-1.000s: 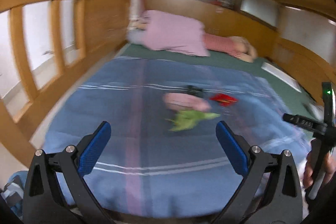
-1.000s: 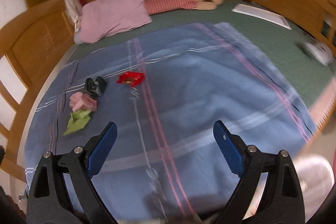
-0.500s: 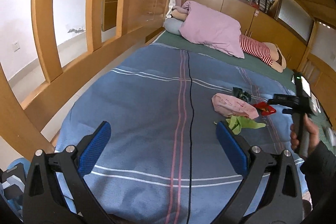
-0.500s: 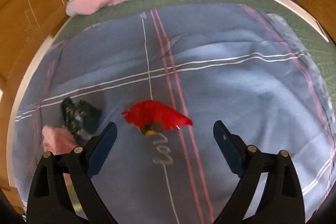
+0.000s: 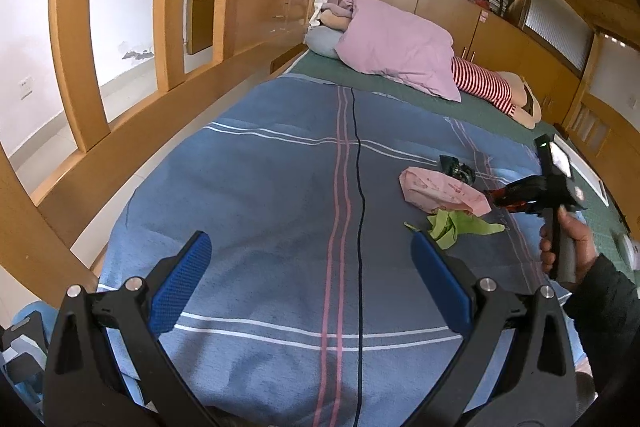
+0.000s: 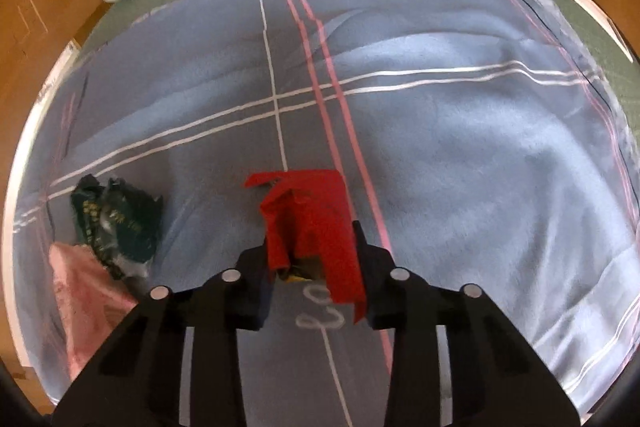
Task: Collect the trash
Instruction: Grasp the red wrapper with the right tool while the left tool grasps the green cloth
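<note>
Under me spreads the blue blanket [image 6: 460, 155] on the bed. My left gripper [image 5: 310, 281] hangs with jaws wide apart, holding nothing. My right gripper [image 6: 314, 255] has jaws closing on the red wrapper [image 6: 316, 227] between them; a dark green wrapper [image 6: 116, 223] lies left.

pink wrapper [image 6: 86, 297] partly hidden behind the right hand-held gripper [image 6: 312, 259].
</note>
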